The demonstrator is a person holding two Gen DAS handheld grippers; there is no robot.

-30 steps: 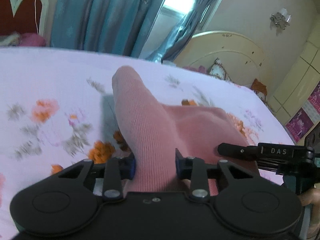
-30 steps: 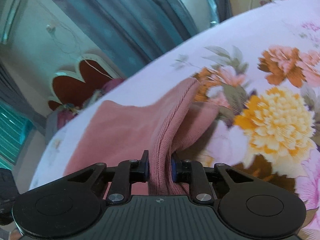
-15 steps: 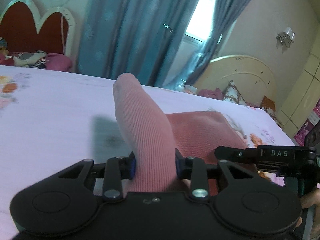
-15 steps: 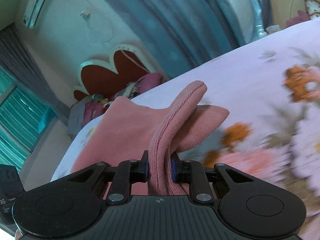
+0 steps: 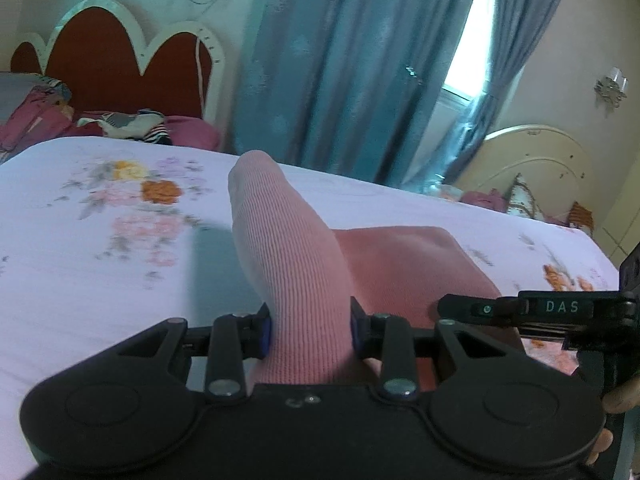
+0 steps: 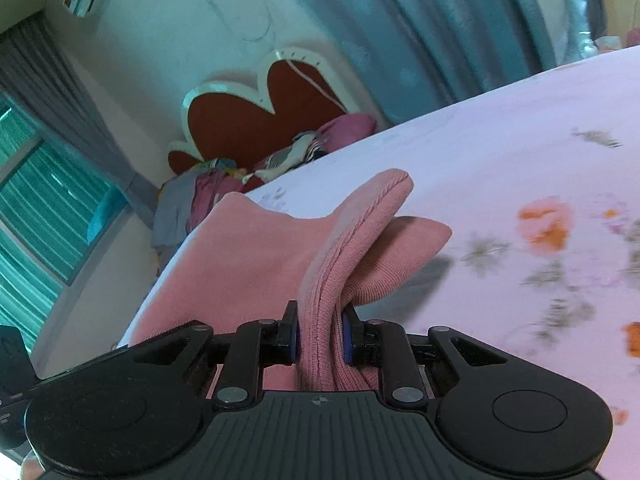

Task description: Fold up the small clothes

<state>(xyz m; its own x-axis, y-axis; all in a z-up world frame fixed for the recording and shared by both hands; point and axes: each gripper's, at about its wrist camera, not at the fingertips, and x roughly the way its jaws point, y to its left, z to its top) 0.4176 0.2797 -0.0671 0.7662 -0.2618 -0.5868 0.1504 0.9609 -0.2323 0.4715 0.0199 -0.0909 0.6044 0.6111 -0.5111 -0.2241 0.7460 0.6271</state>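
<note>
Bed [image 5: 80,280] w/ floral sheet, pink garment [image 5: 400,264] on it

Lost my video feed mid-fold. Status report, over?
Left gripper shut on pink knit garment. Right gripper shut on its ribbed edge, lifted off floral bedsheet. Nothing in the way.

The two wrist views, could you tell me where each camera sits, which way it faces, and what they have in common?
Left wrist: sits on the left gripper, looking forward along its fingers across the floral bedsheet toward the blue curtains; the right gripper and some fingertips show at right.
Right wrist: sits on the right gripper, tilted, facing the red headboard.
Shared: each gripper is clamped on the pink garment; both show bedsheet, headboard and curtains.
</note>
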